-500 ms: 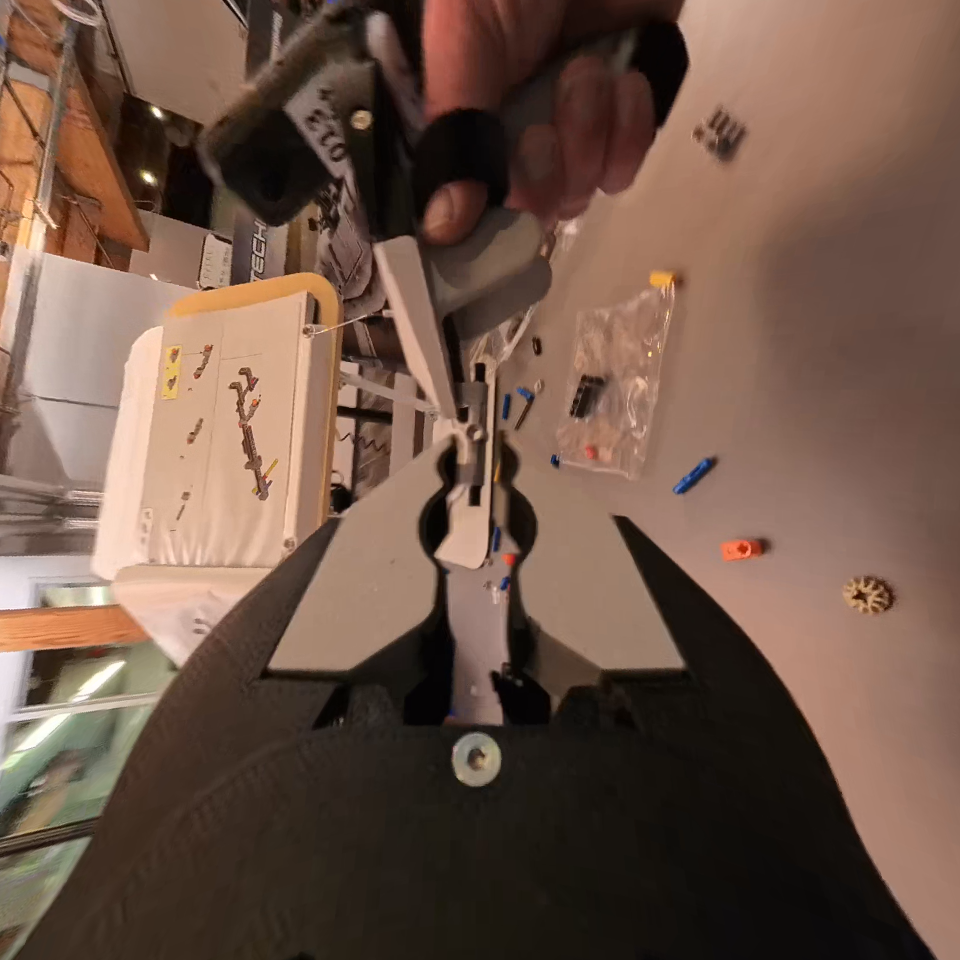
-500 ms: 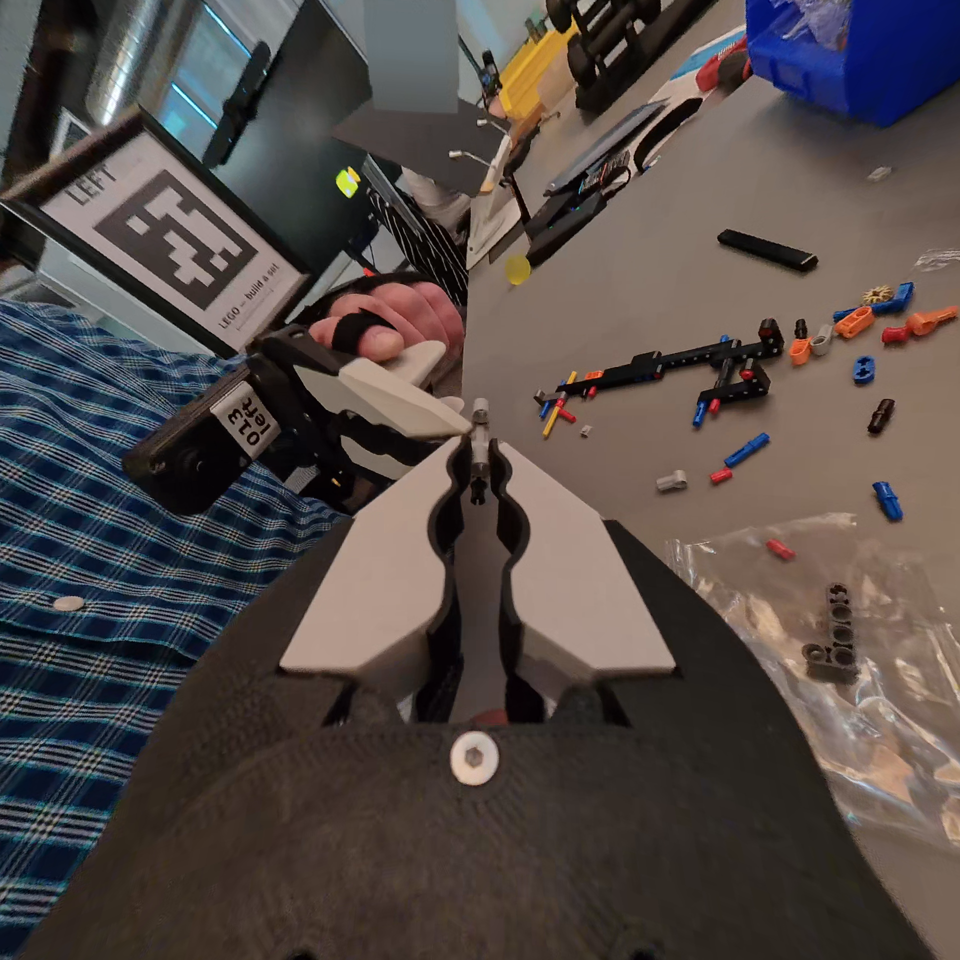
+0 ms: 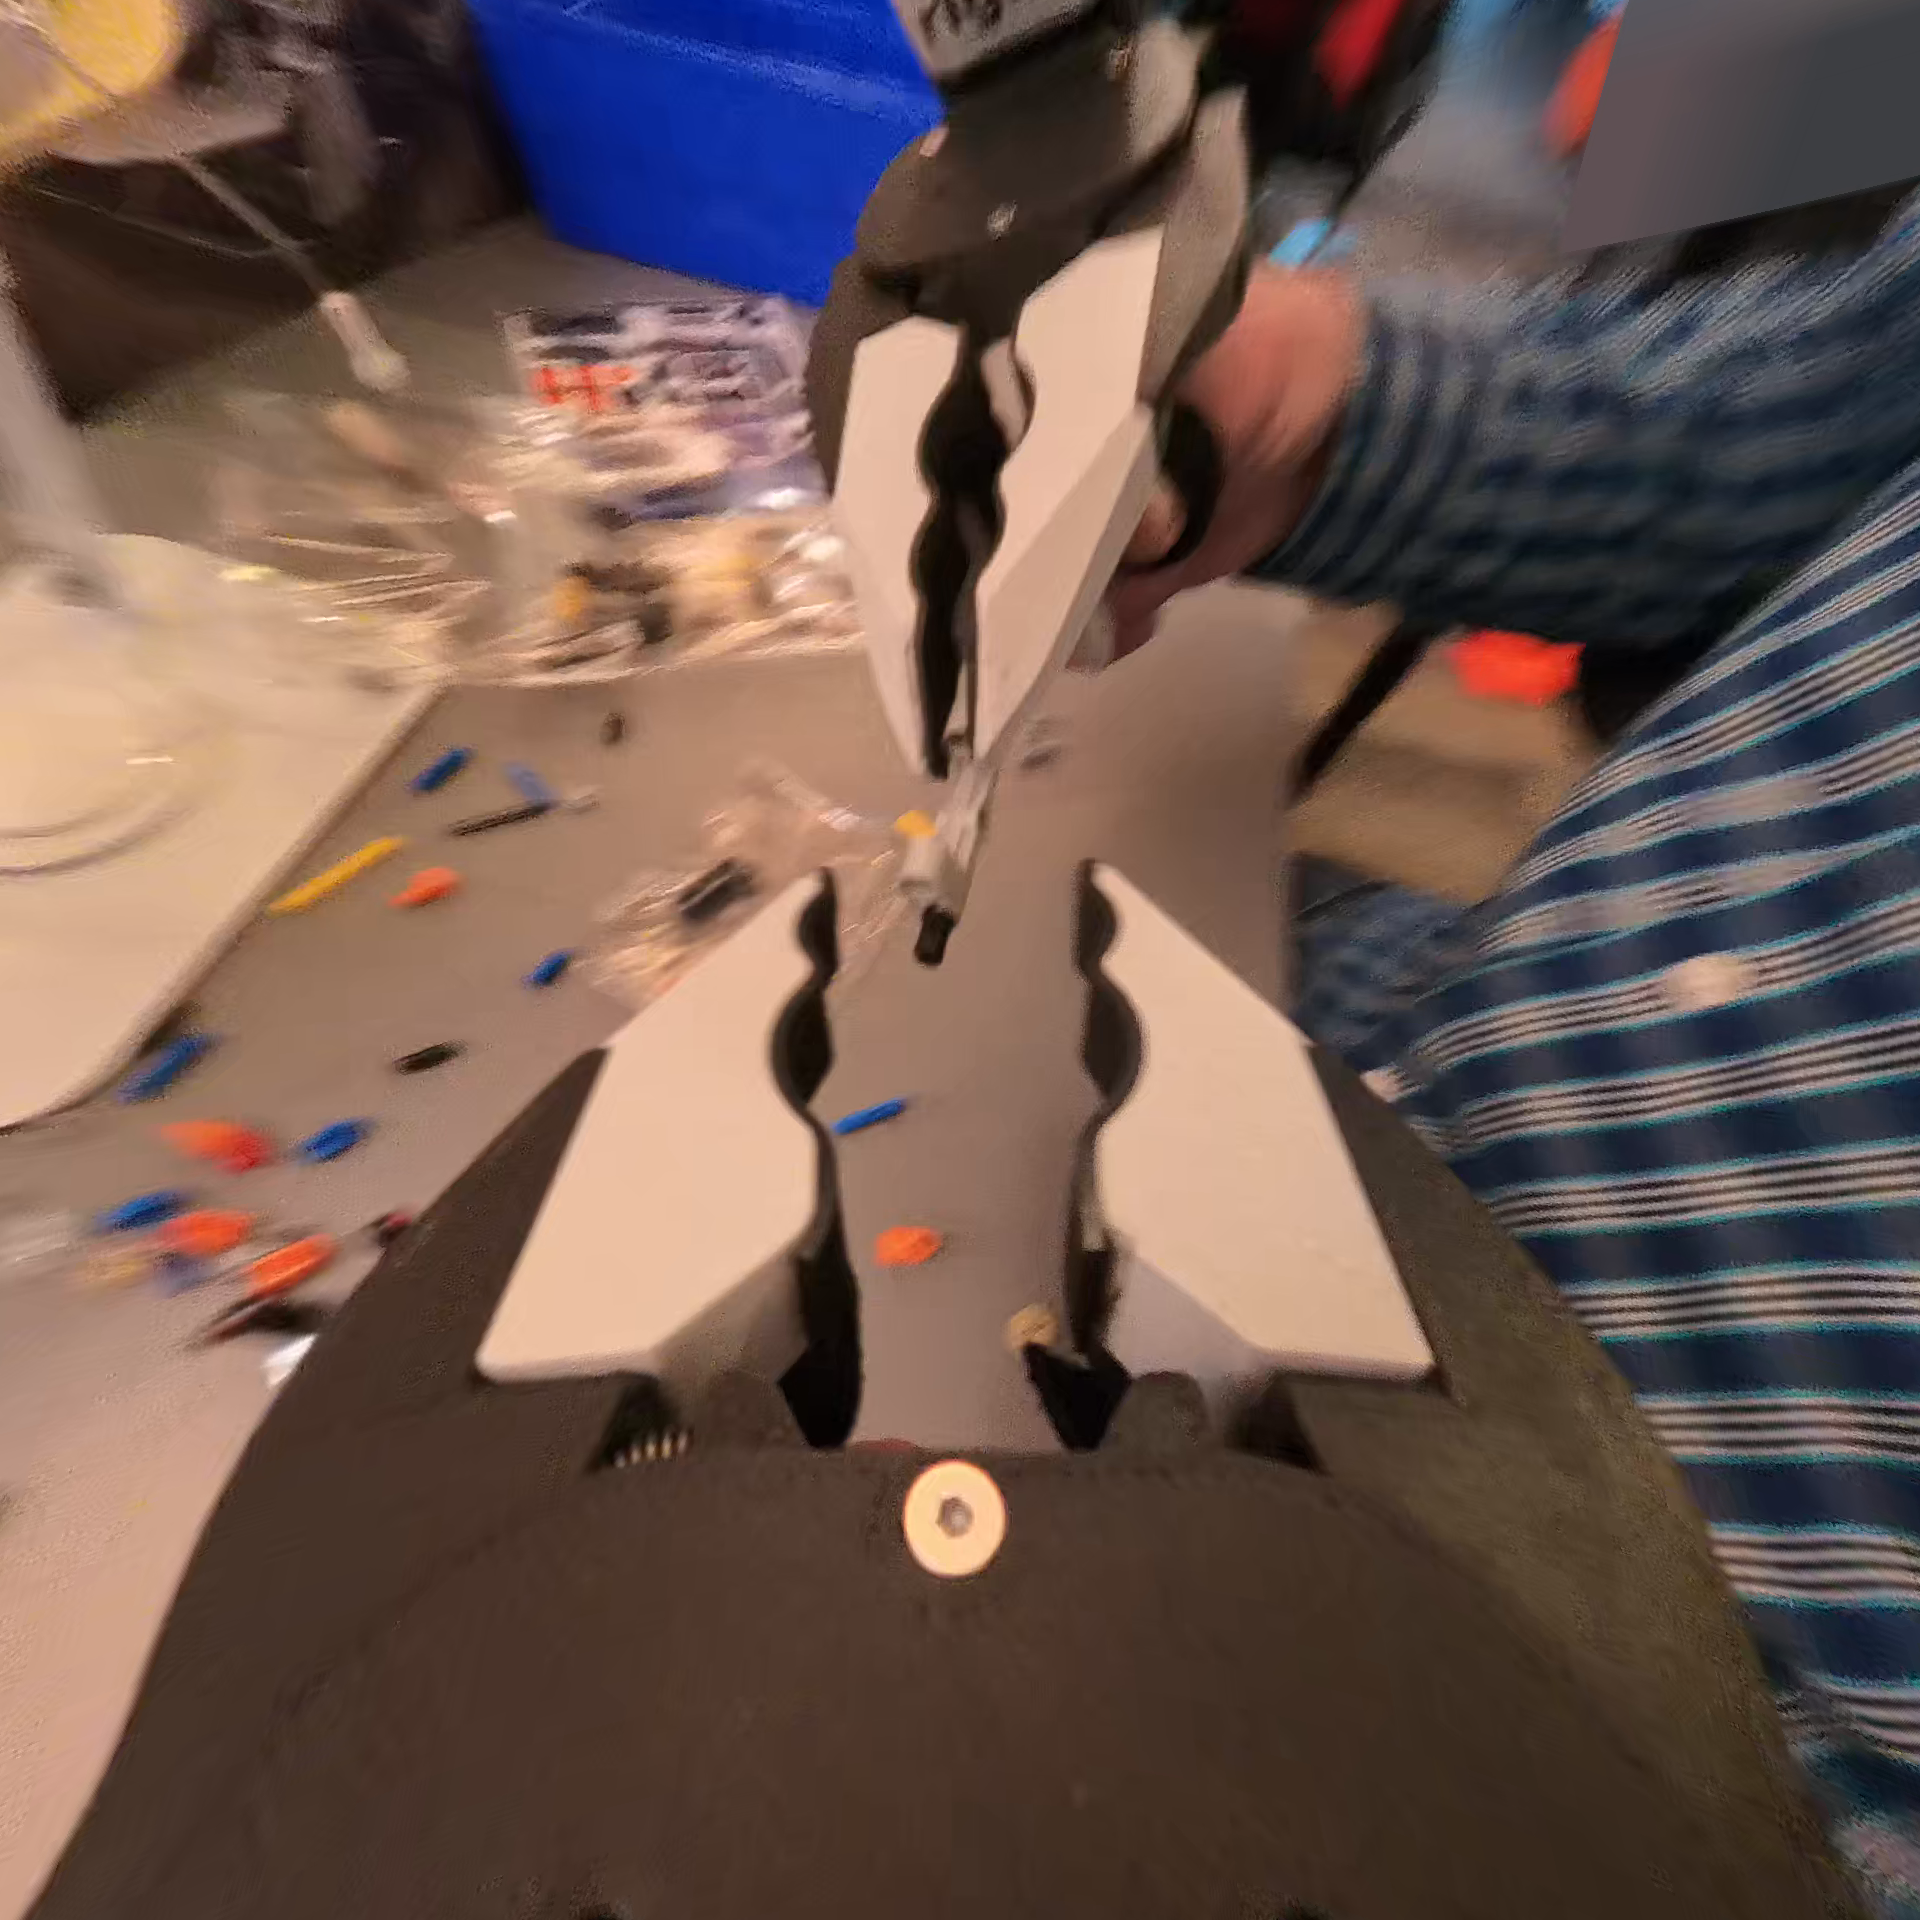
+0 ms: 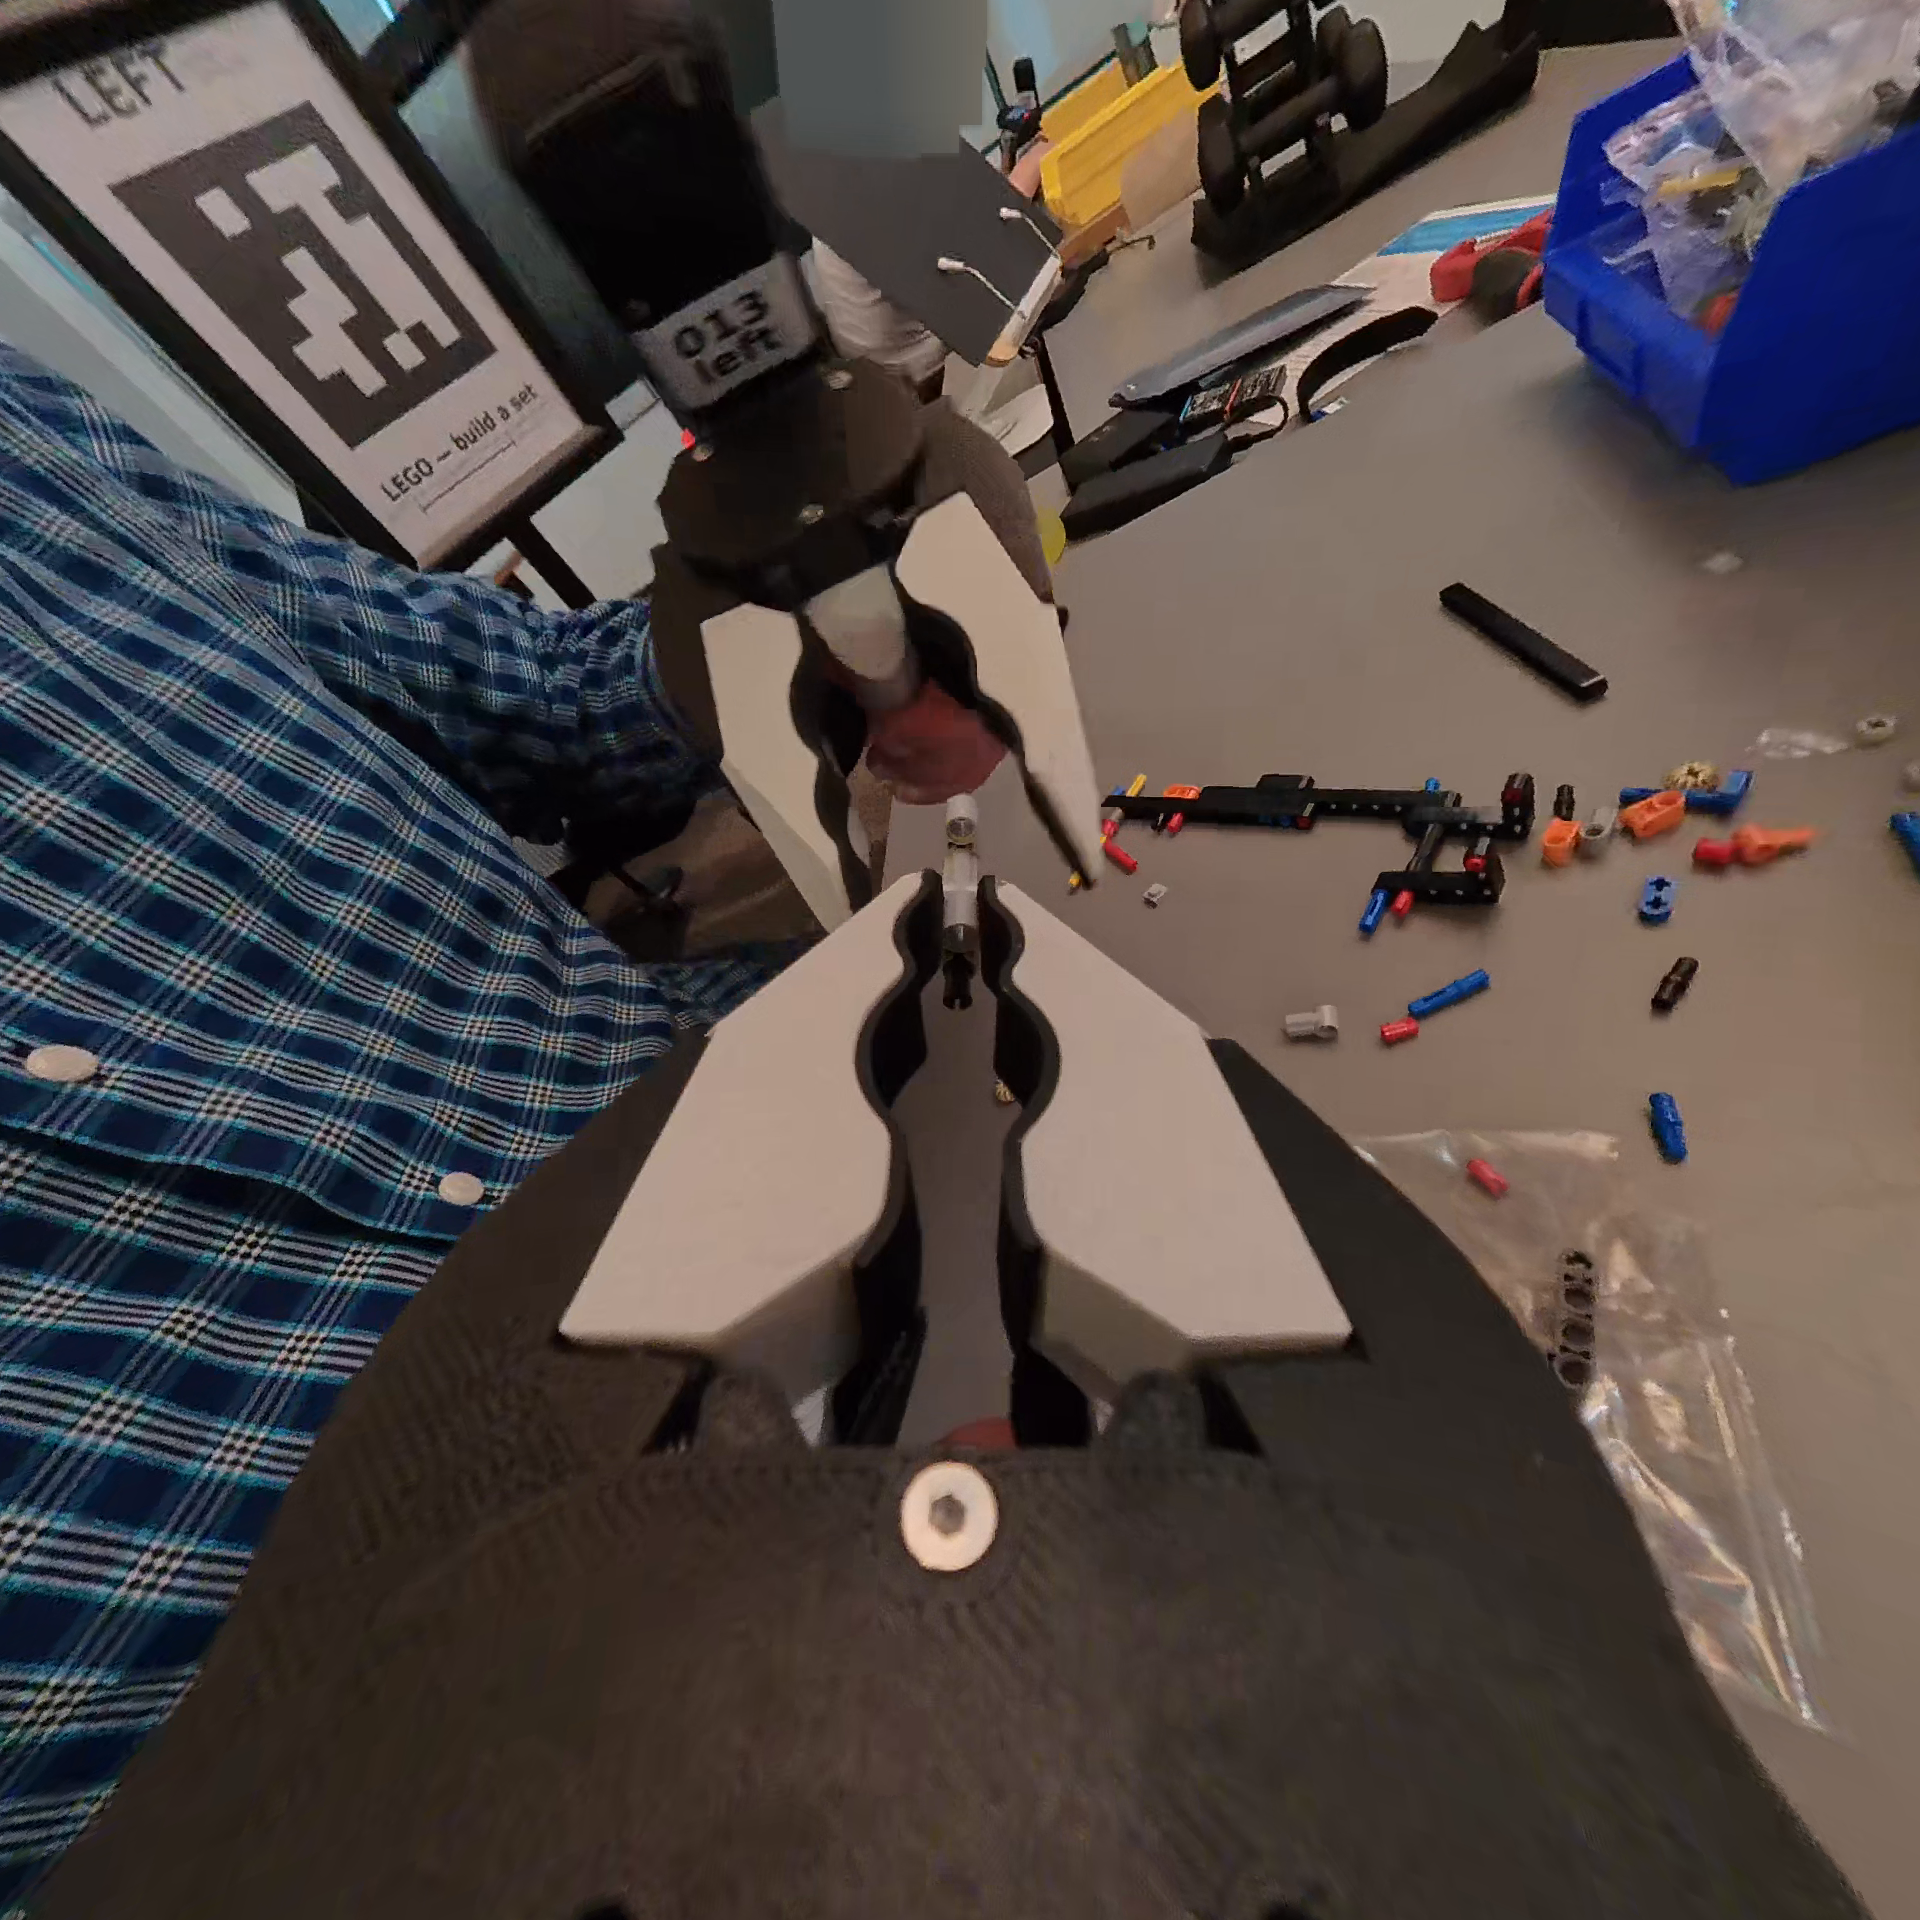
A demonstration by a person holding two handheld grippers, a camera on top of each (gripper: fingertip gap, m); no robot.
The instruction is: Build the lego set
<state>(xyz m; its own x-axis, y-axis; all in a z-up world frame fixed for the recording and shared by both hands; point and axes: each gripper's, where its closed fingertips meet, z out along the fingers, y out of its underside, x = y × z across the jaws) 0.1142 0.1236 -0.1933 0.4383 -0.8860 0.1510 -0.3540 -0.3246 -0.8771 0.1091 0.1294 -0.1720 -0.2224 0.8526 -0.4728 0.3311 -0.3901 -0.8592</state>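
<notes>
Lego connector piece [image 4: 961, 894] is being pinched at the right gripper [image 4: 958, 883] tips, clear of the table, while the left gripper [image 3: 954, 883] is hanging open and empty nearby.

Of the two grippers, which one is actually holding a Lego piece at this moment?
The right gripper: its grey fingers are shut on a small light-grey connector piece with a black pin. The left gripper is open and empty, its fingers spread wide apart.

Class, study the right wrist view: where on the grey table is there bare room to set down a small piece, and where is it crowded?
Bare: the table between the black bar, the black lego assembly and the dark devices. Crowded: loose pieces right of the assembly, and the plastic bag.
</notes>
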